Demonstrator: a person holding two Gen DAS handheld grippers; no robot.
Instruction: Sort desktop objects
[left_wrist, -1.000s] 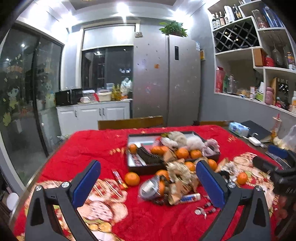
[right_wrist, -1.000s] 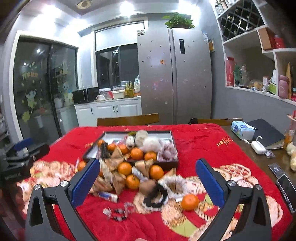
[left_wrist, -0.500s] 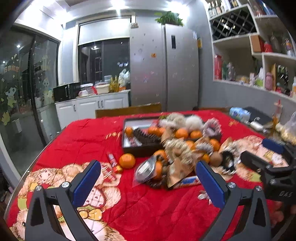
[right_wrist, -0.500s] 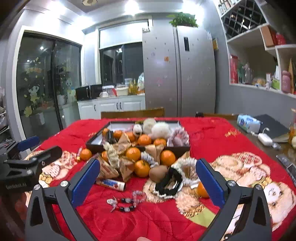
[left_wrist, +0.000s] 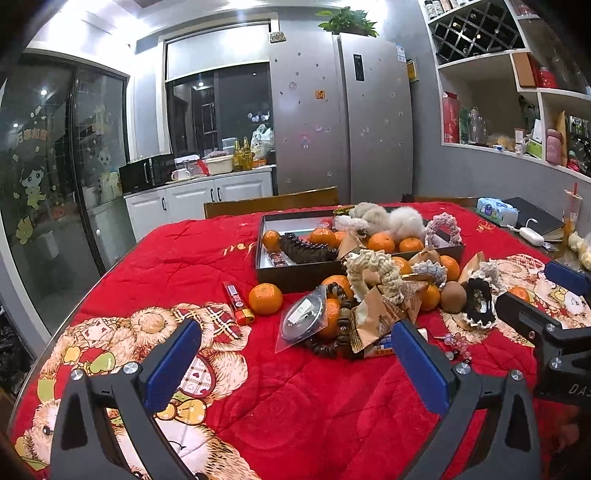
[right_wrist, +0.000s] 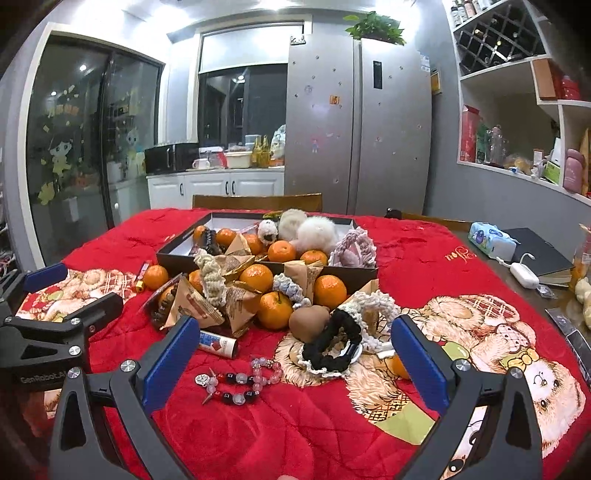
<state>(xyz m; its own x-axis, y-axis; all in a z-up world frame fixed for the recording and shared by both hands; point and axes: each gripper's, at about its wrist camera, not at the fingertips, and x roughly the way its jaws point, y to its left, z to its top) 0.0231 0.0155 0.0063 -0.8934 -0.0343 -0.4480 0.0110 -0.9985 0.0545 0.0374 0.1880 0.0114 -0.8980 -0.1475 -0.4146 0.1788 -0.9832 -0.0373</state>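
**Both tongs wide open over cluttered red table**

Left gripper (left_wrist: 295, 365) has jaws spread wide, nothing between them, hovering above the red blanket (left_wrist: 177, 266). Right gripper (right_wrist: 295, 363) likewise spread and empty. Just ahead of the right tongs: a bead bracelet (right_wrist: 240, 380) lying loose on the cloth. Slightly further, toward its right finger, a black scrunchie (right_wrist: 328, 350) touching a brown kiwi (right_wrist: 308, 323). Ahead of the left tongs: a clear bag (left_wrist: 303, 317) leaning on the pile, a lone tangerine (left_wrist: 265, 298) to its left, a red stick packet (left_wrist: 236, 302) beside that. Beyond sits the loose heap of tangerines, paper-wrapped snacks and crocheted scrunchies, butting against the black tray (left_wrist: 295, 277). Inside the tray: several tangerines, a dark ridged item (left_wrist: 306, 251) on the left side, fluffy white pompoms (left_wrist: 388, 219) at the far edge, a pink crocheted scrunchie (left_wrist: 441, 229) on the right rim. Tray floor is partly bare at far left.
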